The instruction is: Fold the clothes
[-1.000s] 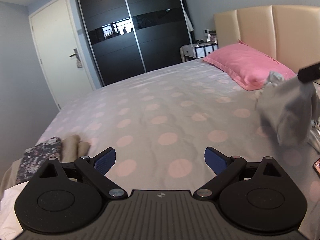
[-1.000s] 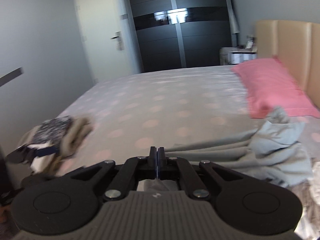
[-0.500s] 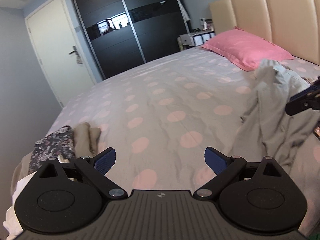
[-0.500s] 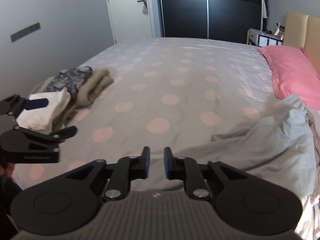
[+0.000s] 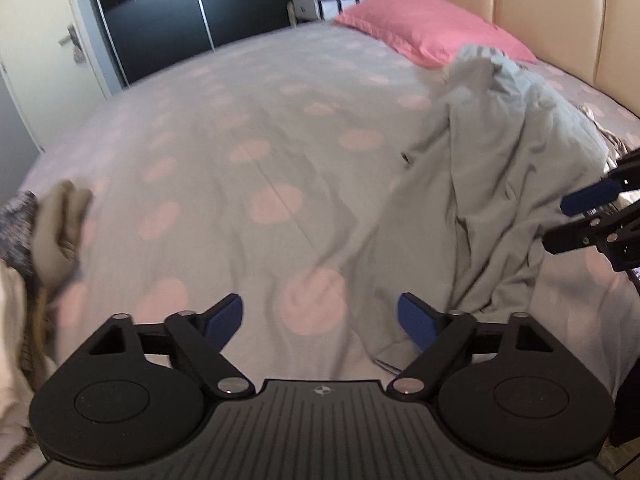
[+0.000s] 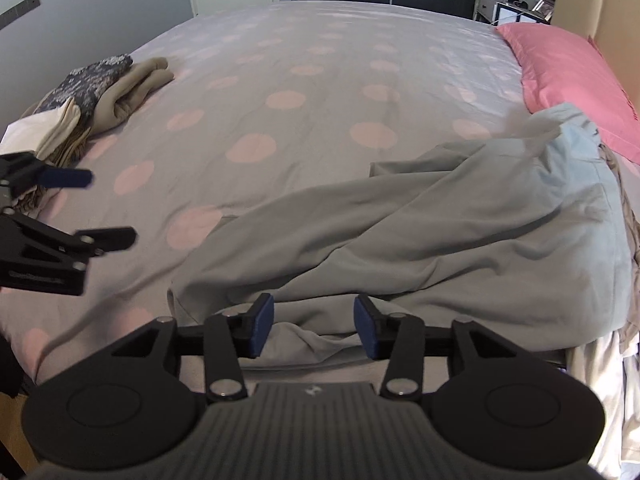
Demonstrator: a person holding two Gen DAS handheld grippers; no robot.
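a: where's the garment from your side?

b: the grey garment [image 6: 460, 216] lies rumpled on the right part of the bed [image 6: 320, 80], its far end near the pink pillow [image 6: 568, 76]. its near hem sits under my right gripper [image 6: 314, 326].

a: and that gripper?

b: jaws apart and opening. a fold of the hem lies between the blue pads [image 6: 262, 326], but they don't press on it.

a: the left one?

b: my left gripper [image 5: 320, 320] is over the dotted sheet, just left of the garment's edge. its jaws are wide but closing, with only bedding between them.

a: anything else on the bed?

b: a stack of folded clothes [image 6: 92, 96] at the left edge, well apart from the garment: dark patterned piece on top, beige and white below. more loose cloth [image 6: 600, 380] hangs off the right side.
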